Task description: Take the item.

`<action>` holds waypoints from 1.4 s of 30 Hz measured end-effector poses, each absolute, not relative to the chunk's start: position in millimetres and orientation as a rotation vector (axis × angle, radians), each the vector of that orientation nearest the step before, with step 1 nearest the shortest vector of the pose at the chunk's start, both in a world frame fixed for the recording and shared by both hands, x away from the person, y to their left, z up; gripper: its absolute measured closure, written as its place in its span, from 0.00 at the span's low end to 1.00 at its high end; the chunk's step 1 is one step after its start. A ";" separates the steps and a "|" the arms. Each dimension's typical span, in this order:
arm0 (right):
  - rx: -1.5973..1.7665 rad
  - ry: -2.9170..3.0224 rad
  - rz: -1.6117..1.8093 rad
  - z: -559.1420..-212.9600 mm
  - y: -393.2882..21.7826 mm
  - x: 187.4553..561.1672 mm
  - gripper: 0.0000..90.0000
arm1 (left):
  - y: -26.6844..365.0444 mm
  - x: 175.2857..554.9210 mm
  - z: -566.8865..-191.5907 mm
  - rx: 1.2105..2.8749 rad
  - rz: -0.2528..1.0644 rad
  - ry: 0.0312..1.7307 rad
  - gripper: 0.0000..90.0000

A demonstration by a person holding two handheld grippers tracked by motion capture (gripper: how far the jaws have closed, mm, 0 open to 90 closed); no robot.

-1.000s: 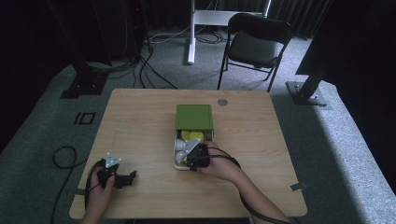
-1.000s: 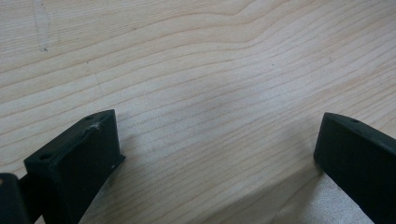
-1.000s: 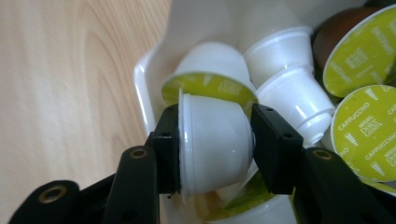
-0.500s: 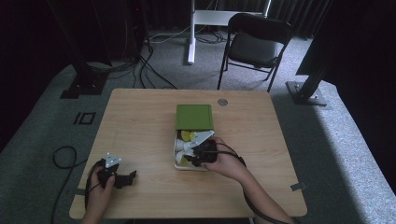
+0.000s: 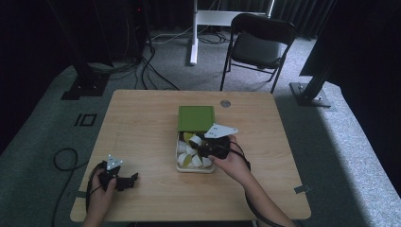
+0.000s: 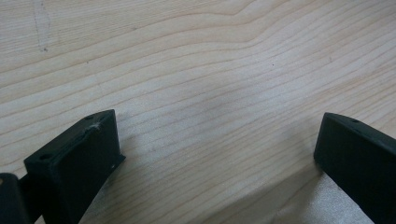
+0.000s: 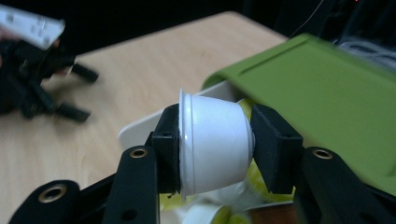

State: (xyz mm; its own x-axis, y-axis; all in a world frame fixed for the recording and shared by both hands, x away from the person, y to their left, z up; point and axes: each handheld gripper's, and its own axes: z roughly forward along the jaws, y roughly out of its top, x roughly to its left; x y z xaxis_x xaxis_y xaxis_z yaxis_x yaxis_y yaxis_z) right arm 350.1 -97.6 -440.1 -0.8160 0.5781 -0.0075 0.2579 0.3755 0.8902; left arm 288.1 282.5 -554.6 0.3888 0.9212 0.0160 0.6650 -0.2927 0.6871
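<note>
1. Two grippers work at the wooden surface [image 5: 142, 127]; the right gripper [image 7: 215, 137] pinches a white capsule cup [image 7: 212, 140] sideways between its jaws, above the white tray [image 5: 179, 166].
2. More white and yellow cups [image 5: 188, 151] lie in that tray, whose green lid [image 5: 196, 117] rests over its far end.
3. Near the front-left corner, the left gripper [image 5: 122, 179] rests with jaws spread on bare wood.
</note>
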 end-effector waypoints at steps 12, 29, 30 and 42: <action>0.938 1.942 1.521 -425.3 -141.2 363.8 0.63 | 282.5 288.1 -554.6 2.056 0.558 1.354 0.01; 1.195 1.734 1.340 -457.8 -189.3 398.9 0.63 | 282.5 288.0 -554.6 2.057 0.556 1.354 0.01; 1.206 1.724 1.327 -461.5 -191.6 401.6 0.63 | 282.5 288.0 -554.6 2.057 0.557 1.354 0.01; 1.352 1.759 1.184 -507.3 -210.2 426.5 0.63 | 282.3 288.0 -554.7 2.055 0.555 1.355 0.01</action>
